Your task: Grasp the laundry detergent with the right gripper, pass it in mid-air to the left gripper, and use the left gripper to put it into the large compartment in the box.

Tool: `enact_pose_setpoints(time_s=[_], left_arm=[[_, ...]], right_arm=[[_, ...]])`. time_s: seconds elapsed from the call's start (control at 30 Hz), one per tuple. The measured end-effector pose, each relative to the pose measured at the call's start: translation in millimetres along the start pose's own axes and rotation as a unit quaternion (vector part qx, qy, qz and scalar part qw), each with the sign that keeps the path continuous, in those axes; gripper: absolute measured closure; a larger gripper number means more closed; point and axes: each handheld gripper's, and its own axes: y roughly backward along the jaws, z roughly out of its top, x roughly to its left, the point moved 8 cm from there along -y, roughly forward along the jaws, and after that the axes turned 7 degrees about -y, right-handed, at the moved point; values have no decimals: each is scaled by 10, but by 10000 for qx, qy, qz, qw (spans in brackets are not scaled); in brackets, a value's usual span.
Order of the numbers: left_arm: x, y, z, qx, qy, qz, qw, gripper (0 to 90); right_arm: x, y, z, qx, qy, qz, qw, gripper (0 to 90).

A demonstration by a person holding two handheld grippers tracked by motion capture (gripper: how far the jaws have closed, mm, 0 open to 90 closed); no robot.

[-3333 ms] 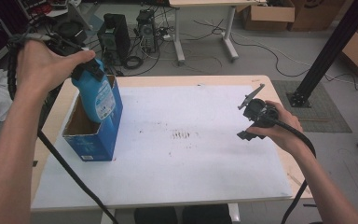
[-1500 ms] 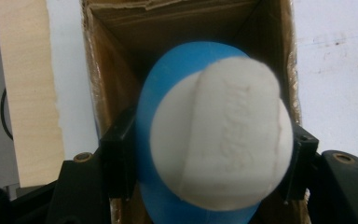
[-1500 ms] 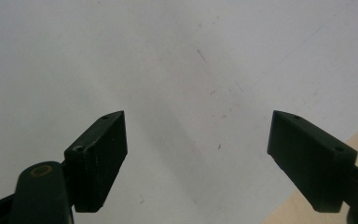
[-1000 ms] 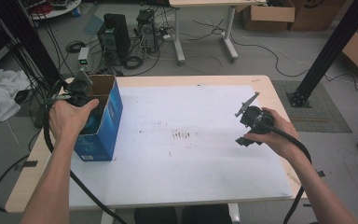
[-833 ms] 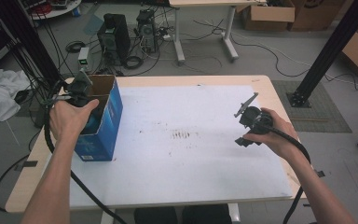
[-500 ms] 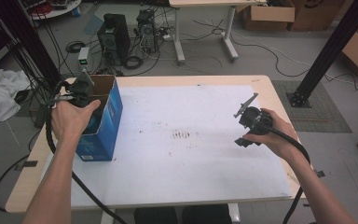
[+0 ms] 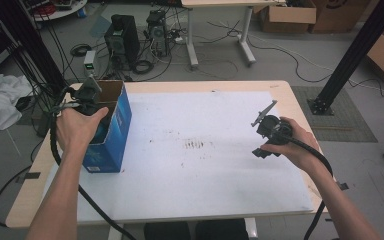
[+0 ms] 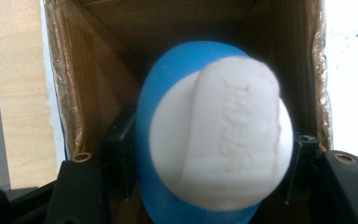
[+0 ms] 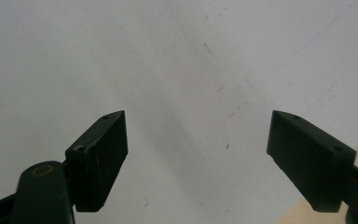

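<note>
A blue bottle [image 8: 168, 93] with a white cap [image 8: 233, 135] stands inside an open blue cardboard box [image 7: 111, 135] at the table's left edge. My left gripper [image 8: 209, 154] is down in the box's mouth, shut on the bottle, with a black jaw pressed on each side of it. In the high view the left hand covers that gripper [image 7: 84, 97] at the box's top. My right gripper [image 7: 266, 142] hovers over the right side of the white table top [image 7: 190, 165]. In the right gripper view it [image 9: 196, 149] is open with only bare table between its jaws.
The wooden table rim [image 7: 300, 105] shows around the white top. A cable trails from each gripper off the front edge. Computers, cables and cardboard boxes lie on the floor behind the table, and a black post [image 7: 355, 50] stands at the right.
Three seconds ago my left gripper held the bottle above the box; now the bottle is lowered inside it. Over the last second nothing visibly moved.
</note>
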Motion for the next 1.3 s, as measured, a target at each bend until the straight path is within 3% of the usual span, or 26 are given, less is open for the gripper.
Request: enact_pose_setpoints(time_s=[0.7,1.3], left_arm=[[2,50,24,-111,-31,45,9999,353],[28,100,23,-121,-36,111,9999,282]], right_arm=[[23,-15,12,41,2,13,10000,202],[11,-18,-6,61,-28,7,10000,201]])
